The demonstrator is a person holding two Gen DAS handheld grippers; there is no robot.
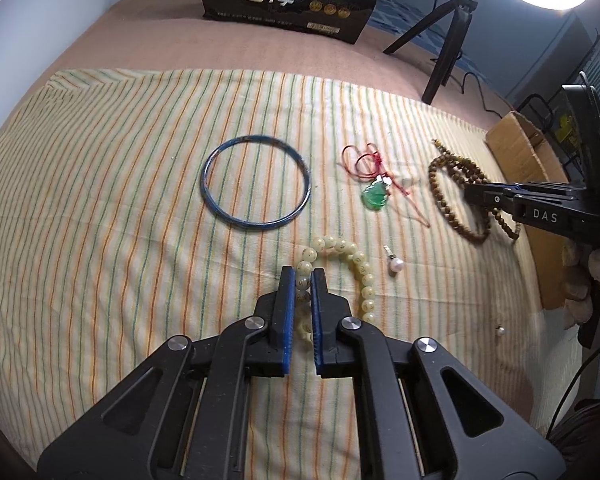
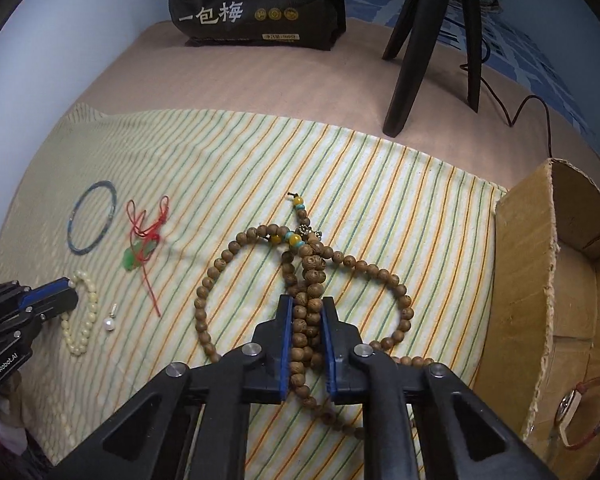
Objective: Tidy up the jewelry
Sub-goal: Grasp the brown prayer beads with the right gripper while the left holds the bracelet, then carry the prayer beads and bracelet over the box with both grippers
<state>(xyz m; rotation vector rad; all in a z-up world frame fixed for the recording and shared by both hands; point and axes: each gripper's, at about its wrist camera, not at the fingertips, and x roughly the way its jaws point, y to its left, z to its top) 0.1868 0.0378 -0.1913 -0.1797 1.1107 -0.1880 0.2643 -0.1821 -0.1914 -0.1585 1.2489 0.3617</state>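
Note:
My left gripper (image 1: 304, 274) is shut on a cream bead bracelet (image 1: 354, 258) that lies on the striped cloth (image 1: 100, 200); it also shows in the right wrist view (image 2: 82, 320). My right gripper (image 2: 307, 302) is shut on a bunch of strands of a brown wooden bead necklace (image 2: 312, 276), seen from the left wrist view too (image 1: 456, 184). A blue bangle (image 1: 256, 182), a green pendant on red cord (image 1: 376, 194) and a pearl pendant (image 1: 395, 265) lie loose on the cloth.
A cardboard box (image 2: 540, 280) stands at the cloth's right edge with a red-strap watch (image 2: 580, 416) inside. A black tripod (image 2: 420, 40) and a dark snack bag (image 2: 256, 4) stand behind the cloth. A small earring (image 1: 500, 330) lies near the box.

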